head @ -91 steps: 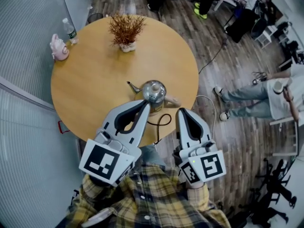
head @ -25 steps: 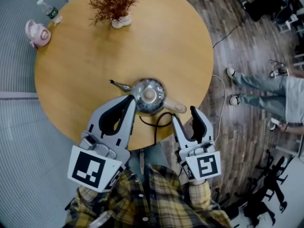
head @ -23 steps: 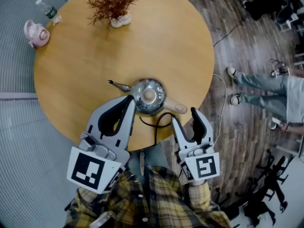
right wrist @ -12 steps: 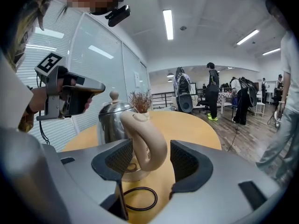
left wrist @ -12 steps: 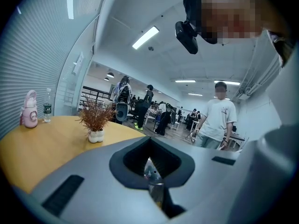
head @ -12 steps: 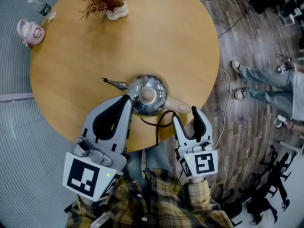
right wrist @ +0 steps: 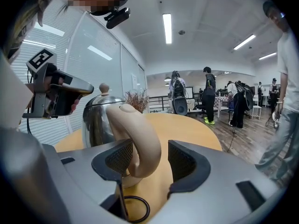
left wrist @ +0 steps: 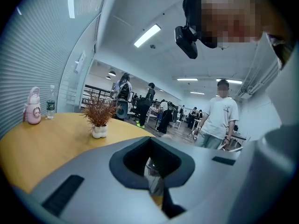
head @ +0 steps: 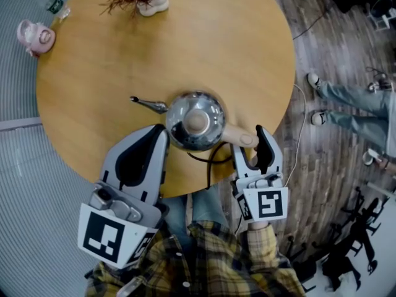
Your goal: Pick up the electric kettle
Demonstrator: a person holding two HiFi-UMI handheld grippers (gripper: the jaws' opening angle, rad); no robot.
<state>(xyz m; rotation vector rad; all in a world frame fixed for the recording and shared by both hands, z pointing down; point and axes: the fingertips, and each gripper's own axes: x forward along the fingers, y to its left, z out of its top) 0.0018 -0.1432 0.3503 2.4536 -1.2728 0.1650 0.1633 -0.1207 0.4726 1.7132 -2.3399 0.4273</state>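
Note:
A shiny steel electric kettle (head: 193, 121) stands near the front edge of the round wooden table (head: 235, 54), its thin spout (head: 146, 103) pointing left. Its beige handle (head: 239, 137) points right. My right gripper (head: 250, 146) is open, one finger on each side of the handle's end. In the right gripper view the handle (right wrist: 137, 141) arches between the two pads of the right gripper (right wrist: 154, 163), closer to the left one. My left gripper (head: 162, 131) is shut, its tip just beside the kettle's left flank. In the left gripper view the left gripper (left wrist: 152, 164) fills the lower half.
A black cord (head: 208, 159) loops from the kettle over the table's front edge. At the far side stand a dried plant in a white pot (head: 151, 2), a pink flask (head: 34, 34) and a water bottle (head: 49, 2). A seated person's legs (head: 352, 104) are on the floor at the right.
Both grippers have sunk towards the table. The right one has moved forward, so its fingers now flank the handle's end. The kettle has stayed put.

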